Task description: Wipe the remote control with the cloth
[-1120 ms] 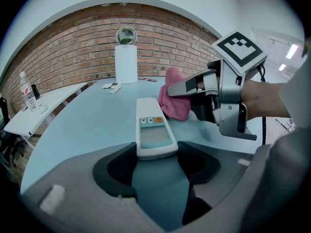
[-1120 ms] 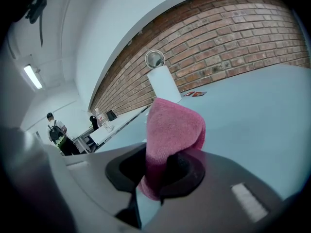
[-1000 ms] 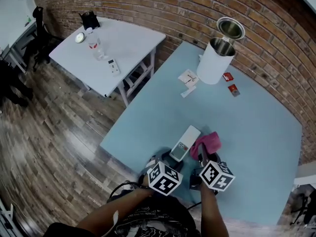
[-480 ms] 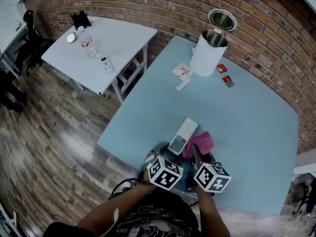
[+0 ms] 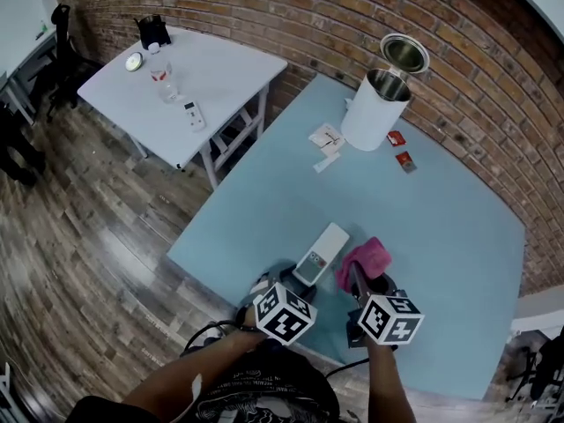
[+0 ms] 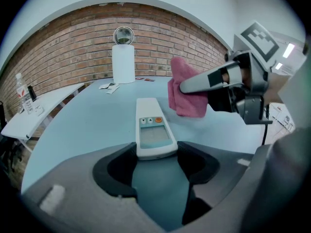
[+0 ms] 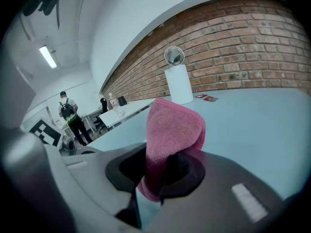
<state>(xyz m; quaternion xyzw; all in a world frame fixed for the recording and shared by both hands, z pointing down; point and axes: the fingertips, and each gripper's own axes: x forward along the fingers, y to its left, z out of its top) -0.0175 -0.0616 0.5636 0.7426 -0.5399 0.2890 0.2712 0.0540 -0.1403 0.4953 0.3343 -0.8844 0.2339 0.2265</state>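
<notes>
By brick wall [image 5: 264, 7], bin [image 5: 374, 117] w/ lid [image 5: 405, 53] up.

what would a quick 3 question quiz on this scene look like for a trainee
1. True or false: the pink cloth lies loose on the table with no gripper on it.
2. What stands at the far end of the table? A: a white bin with its lid up. B: a laptop. C: a kettle.
3. Fill in: the near end of the remote control sits between the jaws of the ___ gripper.

Key
1. False: the right gripper is clamped on it.
2. A
3. Left: the left gripper grips the remote control by that end.
</notes>
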